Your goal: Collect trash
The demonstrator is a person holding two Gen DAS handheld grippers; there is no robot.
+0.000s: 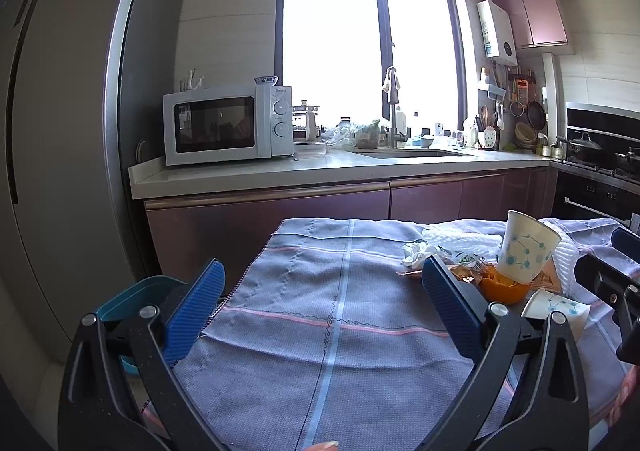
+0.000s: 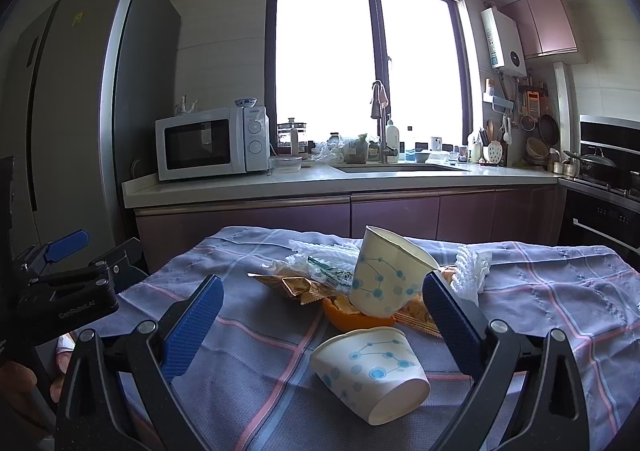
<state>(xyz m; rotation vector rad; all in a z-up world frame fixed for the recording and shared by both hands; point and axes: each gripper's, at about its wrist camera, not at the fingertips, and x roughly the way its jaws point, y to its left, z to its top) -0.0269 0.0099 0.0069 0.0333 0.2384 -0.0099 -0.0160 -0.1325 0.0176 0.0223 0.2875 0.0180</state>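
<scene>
Leaning on orange peel (image 2: 352,317), a dotted paper cup (image 2: 384,275) tilts.

The orange peel (image 2: 362,320) is largely hidden under the tilted paper cup (image 2: 384,271) resting on it, and the snack wrappers (image 2: 298,285) are partly covered by both. In the left wrist view the fallen cup (image 1: 560,309) is partly masked by a gripper arm, and the blue bin (image 1: 132,297) beside the counter's left edge is mostly blocked as well. The counter's near edge is cut off by the frame. The window (image 2: 368,63) is blown out to white. The small items by the sink (image 2: 400,167) cannot be identified.
</scene>
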